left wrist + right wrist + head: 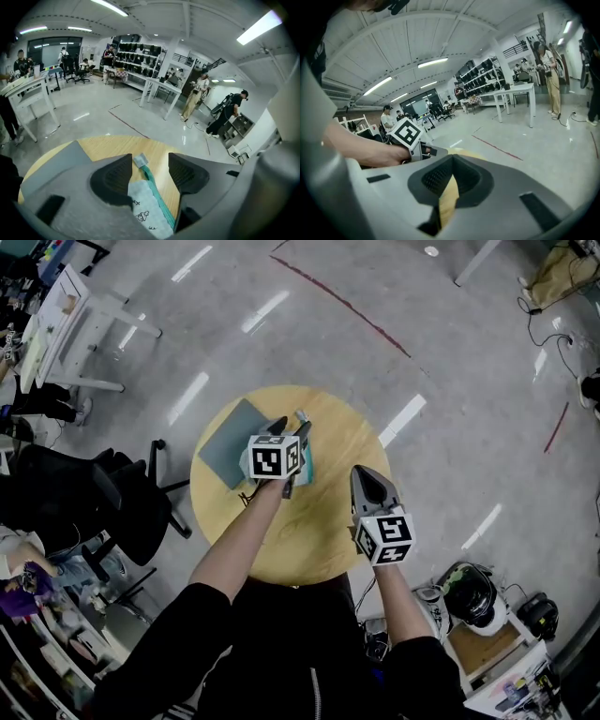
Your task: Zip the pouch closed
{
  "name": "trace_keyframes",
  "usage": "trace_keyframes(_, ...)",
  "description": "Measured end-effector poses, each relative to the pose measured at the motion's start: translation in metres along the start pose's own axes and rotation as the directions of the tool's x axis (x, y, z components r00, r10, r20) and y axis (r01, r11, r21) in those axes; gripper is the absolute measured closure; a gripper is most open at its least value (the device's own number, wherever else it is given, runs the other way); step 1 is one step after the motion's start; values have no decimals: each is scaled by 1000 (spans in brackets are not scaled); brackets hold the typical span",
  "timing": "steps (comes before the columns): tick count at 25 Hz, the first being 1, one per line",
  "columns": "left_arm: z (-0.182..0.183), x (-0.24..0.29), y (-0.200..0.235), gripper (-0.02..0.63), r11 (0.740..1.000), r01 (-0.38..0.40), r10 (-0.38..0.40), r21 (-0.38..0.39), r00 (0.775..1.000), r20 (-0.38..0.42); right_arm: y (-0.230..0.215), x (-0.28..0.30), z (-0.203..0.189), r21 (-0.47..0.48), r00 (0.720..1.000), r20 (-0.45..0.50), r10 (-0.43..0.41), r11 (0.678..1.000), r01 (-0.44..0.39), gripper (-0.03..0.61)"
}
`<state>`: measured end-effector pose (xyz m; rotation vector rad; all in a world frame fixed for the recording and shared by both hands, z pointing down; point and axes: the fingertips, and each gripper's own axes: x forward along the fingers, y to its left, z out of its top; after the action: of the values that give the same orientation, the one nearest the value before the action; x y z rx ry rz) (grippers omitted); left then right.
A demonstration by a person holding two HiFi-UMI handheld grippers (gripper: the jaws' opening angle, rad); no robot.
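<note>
A pale pouch point(143, 208) with small printed drawings and a teal zipper point(157, 192) lies on the round wooden table point(319, 540). Its white end tab point(140, 161) points away from me. My left gripper point(150, 159) hovers over the pouch with its jaws open on either side of the zipper line, and the pads do not press on it. In the head view the left gripper point(289, 429) covers most of the pouch point(306, 471). My right gripper point(362, 472) hangs over the table's right part, shut and empty; in its own view the right gripper point(452, 160) shows only wood below.
A grey mat point(230, 442) lies on the table's left, beside the pouch. A black office chair point(122, 502) and a white desk point(80, 324) stand on the left. Bags and boxes point(473, 596) crowd the floor at lower right. People stand by the shelves far off.
</note>
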<state>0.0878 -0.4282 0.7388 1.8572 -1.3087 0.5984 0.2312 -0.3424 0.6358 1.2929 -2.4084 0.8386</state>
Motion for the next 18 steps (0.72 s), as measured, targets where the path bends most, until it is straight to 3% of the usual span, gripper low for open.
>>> trace_keyframes(8,-10,51,16,383,988,-145,140,-56,987,-81,-39,-14,-17,51,999,-26,-29,998,30,575)
trace_keyframes(13,-12,61,29,383,970,-206,197,-131,977,-81,-55,-17,-23,70,998,-37,-43,997,46,575)
trace_keyframes(18,-16,60,38,492,960,-221,215,-170,975,-52,-60,-15,-27,78,998,-38,-47,996,49,575)
